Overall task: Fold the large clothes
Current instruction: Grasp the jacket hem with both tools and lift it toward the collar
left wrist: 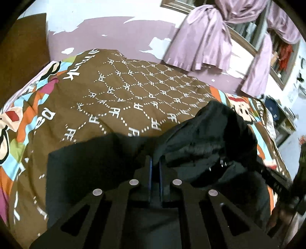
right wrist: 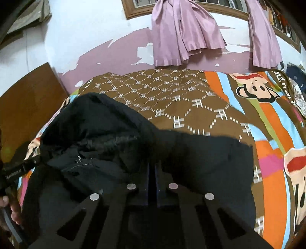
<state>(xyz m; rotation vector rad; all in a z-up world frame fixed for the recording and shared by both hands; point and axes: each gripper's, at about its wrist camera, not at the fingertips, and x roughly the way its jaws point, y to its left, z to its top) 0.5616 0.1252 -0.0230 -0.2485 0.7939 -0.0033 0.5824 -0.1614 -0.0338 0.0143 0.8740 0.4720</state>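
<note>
The wall ahead of me is white above and mauve below, its paint flaking off in patches, with a wood-framed window (right wrist: pixel 133 11) and knotted lilac curtains (right wrist: pixel 183 36) hanging over it. Under them spreads the bed, covered by a brown bedspread (left wrist: pixel 122 90) printed with a dotted lattice and white letters, edged in orange, blue and green stripes with cartoon monkey faces. A brown wooden headboard (right wrist: pixel 24 101) stands at the left end of the bed.

On the near part of the bedspread lies a black hooded jacket (right wrist: pixel 200 159), bulky and rumpled. Starting from the left, my left gripper (left wrist: pixel 155 166) is pinched together on the jacket's fabric: its two blue-lined fingers stand almost closed, with a fold of dark cloth caught between the tips. To its left the jacket lies flat as a broad dark panel; to its right the hood (left wrist: pixel 216 126) rises in a puffed mound, its glossy lining and a zip showing.

Further right, my right gripper (right wrist: pixel 154 168) is likewise squeezed nearly closed on the jacket, dark cloth bunched at its fingertips. From this side the hood (right wrist: pixel 95 118) sits up to the left, and the flat shoulder part runs to the right, ending short of the striped border. At the left edge of the right wrist view, my other hand (right wrist: pixel 11 208) shows, wrapped around the left tool's handle.
</note>
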